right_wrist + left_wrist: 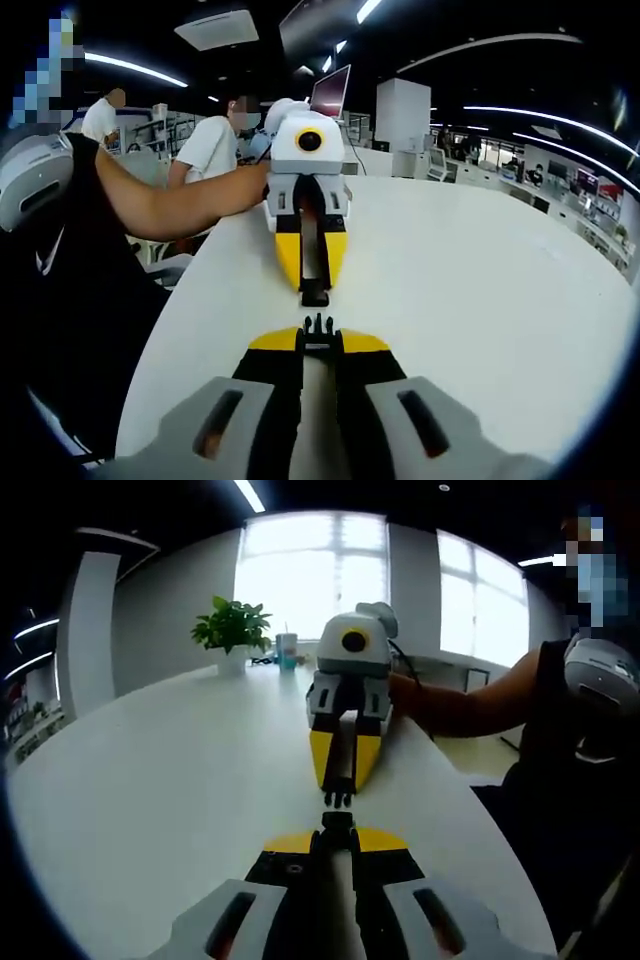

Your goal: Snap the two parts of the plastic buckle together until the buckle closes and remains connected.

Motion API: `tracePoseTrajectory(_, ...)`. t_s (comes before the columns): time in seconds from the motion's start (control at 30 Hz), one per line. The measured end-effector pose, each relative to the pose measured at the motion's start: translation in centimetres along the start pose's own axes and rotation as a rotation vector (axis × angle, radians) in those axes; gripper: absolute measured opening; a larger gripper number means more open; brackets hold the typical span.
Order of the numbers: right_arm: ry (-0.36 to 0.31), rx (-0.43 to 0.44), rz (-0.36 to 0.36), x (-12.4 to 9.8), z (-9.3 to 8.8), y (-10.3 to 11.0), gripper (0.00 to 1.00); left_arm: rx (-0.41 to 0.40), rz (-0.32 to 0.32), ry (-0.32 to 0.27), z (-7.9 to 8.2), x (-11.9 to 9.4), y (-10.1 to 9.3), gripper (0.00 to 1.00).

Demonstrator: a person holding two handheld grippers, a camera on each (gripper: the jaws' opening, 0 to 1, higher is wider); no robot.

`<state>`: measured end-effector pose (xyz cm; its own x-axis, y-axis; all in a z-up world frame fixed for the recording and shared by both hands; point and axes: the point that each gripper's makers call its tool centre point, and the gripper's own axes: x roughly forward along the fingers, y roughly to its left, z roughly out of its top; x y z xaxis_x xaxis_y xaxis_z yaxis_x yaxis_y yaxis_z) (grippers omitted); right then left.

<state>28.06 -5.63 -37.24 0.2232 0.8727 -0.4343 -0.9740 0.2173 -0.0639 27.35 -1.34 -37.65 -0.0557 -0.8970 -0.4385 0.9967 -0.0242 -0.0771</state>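
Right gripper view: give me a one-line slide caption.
Right gripper holds the pronged buckle half facing the socket half in the left gripper, a small gap apart above the white table.

Between the two buckle halves a narrow gap is lying open: in the left gripper view the pronged half [339, 798] is hanging at 12 o'clock from the socket half [338, 823], nothing standing between them. The white table [170, 790] is spreading bare from 9 to 11 o'clock, giving wide passage. At 11 o'clock far off, a potted plant [232, 632] and what is probably a cup [287, 650] are sitting near the table's far edge. At 2 to 4 o'clock the person's arm [470, 702] and torso are closing that side. In the right gripper view the table [480, 290] is running free from 1 to 4 o'clock.
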Motion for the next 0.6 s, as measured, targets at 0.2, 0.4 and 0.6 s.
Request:
tracePoseTrajectory(0.2, -0.001, -0.001, 0.002, 0.03, 0.02, 0.06, 0.1, 0.007, -0.004, 0.001, 0.06, 0.26, -0.22, 0.11)
tracePoseTrajectory(0.4, -0.003, -0.004, 0.007, 0.09, 0.06, 0.16, 0.1, 0.008, -0.001, 0.004, 0.04, 0.33, -0.25, 0.11)
tracePoseTrajectory(0.6, -0.001, -0.011, -0.001, 0.1, 0.05, 0.03, 0.1, 0.018, -0.001, 0.011, 0.08, 0.53, -0.23, 0.1)
